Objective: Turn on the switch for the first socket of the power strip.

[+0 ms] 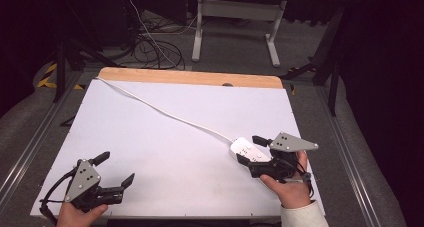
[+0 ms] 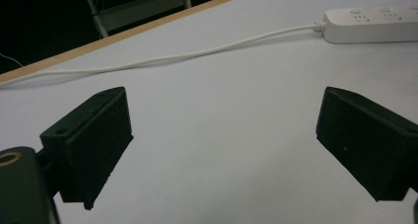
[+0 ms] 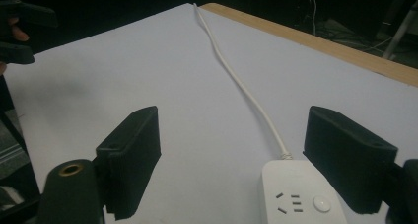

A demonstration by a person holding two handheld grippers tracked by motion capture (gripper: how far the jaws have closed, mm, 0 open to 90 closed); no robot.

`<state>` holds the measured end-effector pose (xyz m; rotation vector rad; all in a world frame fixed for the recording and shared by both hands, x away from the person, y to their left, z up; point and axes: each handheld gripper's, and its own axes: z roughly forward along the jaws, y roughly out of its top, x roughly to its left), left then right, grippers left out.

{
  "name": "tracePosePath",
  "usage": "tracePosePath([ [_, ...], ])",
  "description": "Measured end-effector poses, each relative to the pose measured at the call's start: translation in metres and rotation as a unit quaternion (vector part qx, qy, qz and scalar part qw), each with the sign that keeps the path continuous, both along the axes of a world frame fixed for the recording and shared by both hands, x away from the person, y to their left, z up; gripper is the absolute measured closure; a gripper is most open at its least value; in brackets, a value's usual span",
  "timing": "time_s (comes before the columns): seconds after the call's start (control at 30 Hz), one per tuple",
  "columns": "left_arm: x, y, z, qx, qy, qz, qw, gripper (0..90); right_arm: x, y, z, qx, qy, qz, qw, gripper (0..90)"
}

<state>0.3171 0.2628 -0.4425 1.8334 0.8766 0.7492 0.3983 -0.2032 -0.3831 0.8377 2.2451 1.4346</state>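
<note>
White table (image 1: 165, 152), power strip (image 1: 248, 150), trailing cord (image 1: 170, 113)

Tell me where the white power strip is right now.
In the high view the power strip lies on the white table near its right edge, between the open jaws of the right gripper.

a white sheet (image 1: 165, 137) covers the wooden table (image 1: 190, 78); cables (image 1: 150, 49) lie behind.
</note>
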Motion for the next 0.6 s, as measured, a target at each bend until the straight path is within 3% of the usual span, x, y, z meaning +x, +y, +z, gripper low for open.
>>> tracePosePath([
  [0.4,-0.002,0.001,0.002,-0.002,-0.003,0.002,1.0000,7.3,-0.013,-0.002,-0.022,0.019,-0.003,0.041,0.9990,17.8],
  [0.5,-0.003,0.001,0.002,-0.002,-0.004,0.004,1.0000,7.3,-0.013,-0.003,-0.031,0.015,0.004,0.045,0.9989,15.6],
  [0.6,-0.004,0.001,0.002,-0.004,0.001,0.005,1.0000,7.3,-0.013,-0.003,-0.041,0.025,0.011,0.055,0.9981,15.0],
])
